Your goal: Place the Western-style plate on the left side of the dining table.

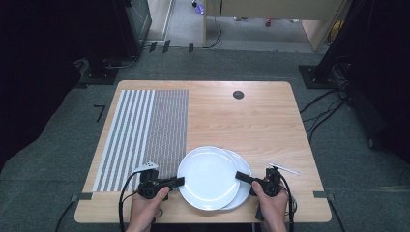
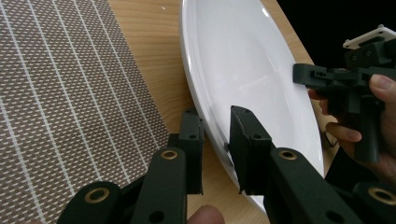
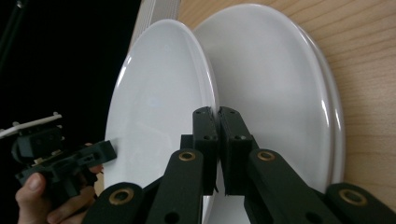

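Two white plates lie stacked near the table's front edge. The top plate (image 1: 208, 176) (image 2: 243, 70) (image 3: 159, 107) is tilted, its right side lifted off the lower plate (image 1: 245, 192) (image 3: 275, 93). My right gripper (image 1: 240, 176) (image 3: 218, 126) is shut on the top plate's right rim. My left gripper (image 1: 178, 182) (image 2: 215, 135) is open, and its jaws straddle the same plate's left rim with a gap on each side. In each gripper view the other gripper sits across the plate: the right one (image 2: 327, 77) and the left one (image 3: 105, 151).
A grey-and-white striped placemat (image 1: 145, 135) (image 2: 60, 93) covers the left part of the wooden table (image 1: 241, 121). A thin white stick (image 1: 284, 168) lies right of the plates. A round cable hole (image 1: 238, 94) sits near the far edge.
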Motion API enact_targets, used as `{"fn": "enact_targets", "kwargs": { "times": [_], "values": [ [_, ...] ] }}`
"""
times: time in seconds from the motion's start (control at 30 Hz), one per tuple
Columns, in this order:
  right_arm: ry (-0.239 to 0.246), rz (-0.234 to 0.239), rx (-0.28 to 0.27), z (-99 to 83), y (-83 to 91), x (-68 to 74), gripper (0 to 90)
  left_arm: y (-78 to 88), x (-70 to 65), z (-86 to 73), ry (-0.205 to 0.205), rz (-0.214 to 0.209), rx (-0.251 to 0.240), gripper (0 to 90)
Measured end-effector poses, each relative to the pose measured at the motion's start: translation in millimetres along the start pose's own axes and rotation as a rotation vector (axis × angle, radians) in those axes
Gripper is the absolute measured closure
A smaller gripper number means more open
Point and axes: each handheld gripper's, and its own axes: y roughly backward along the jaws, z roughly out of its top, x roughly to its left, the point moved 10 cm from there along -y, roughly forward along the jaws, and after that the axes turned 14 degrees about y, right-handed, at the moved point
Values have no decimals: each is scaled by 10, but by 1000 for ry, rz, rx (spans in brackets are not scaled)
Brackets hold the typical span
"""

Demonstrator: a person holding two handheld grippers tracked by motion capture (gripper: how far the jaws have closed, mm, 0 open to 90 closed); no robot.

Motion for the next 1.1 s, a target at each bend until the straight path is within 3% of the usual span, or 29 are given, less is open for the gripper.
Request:
{"fn": "enact_targets", "kwargs": {
  "times": [0.5, 0.83, 1.1],
  "values": [
    [-45, 5, -14, 42, 39, 36, 885, -14, -7, 42, 34, -11, 0, 758],
    [-43, 9, -25, 153, 17, 152, 885, 87, -53, 211, 7, -5, -24, 758],
    [-27, 22, -21, 308, -149, 308, 885, 249, 4, 405, 10, 4, -62, 757]
  ]
}}
